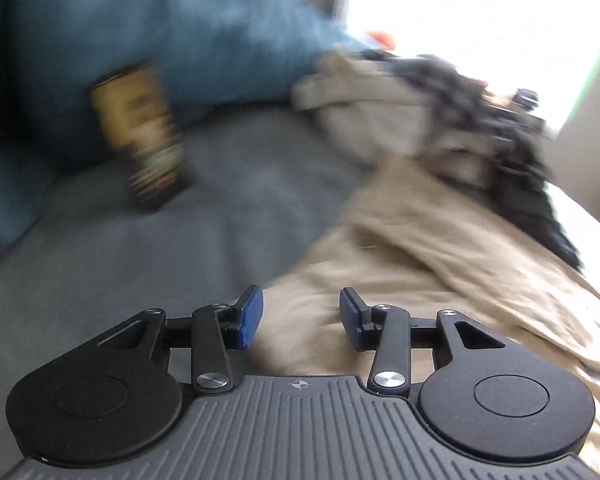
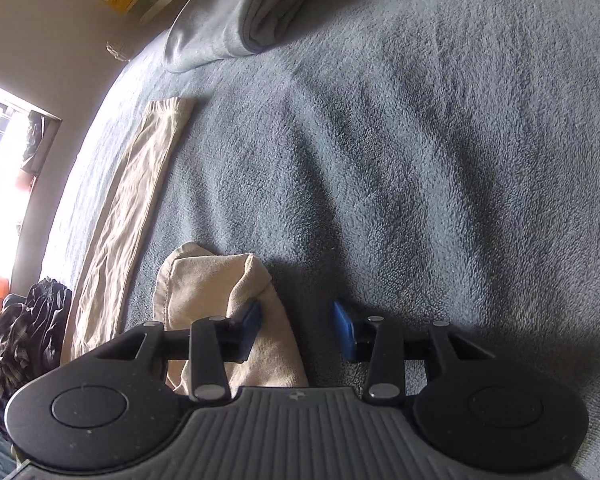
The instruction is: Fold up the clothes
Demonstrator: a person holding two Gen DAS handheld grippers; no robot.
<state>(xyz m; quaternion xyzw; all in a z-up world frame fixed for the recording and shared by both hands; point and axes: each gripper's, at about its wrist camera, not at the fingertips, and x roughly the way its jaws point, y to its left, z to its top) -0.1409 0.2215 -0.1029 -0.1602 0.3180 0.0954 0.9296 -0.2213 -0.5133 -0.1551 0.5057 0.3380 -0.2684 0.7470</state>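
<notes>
both tongs apart, nothing clamped.
left gripper [image 1: 301, 317] above beige trousers [image 1: 420, 248]; right gripper [image 2: 296, 330] over trouser fold [image 2: 220, 300] on grey blanket [image 2: 420, 140]; dark garment [image 1: 480, 92] beyond left tongs.

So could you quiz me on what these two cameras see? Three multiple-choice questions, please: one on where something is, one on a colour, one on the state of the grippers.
1. Where do the beige trousers lie?
A. On a grey blanket
B. On a wooden floor
C. In a basket

2. What colour are the gripper pads?
A. Red
B. Blue
C. White

3. How is the right gripper standing?
A. Shut on a sock
B. Shut on the trousers
C. Open

Answers:
1 A: the trousers are spread on the fleecy grey blanket.
2 B: both pads on each gripper are blue.
3 C: its pads stand well apart, beige cloth beside one pad but not clamped; the left gripper is open too.
</notes>
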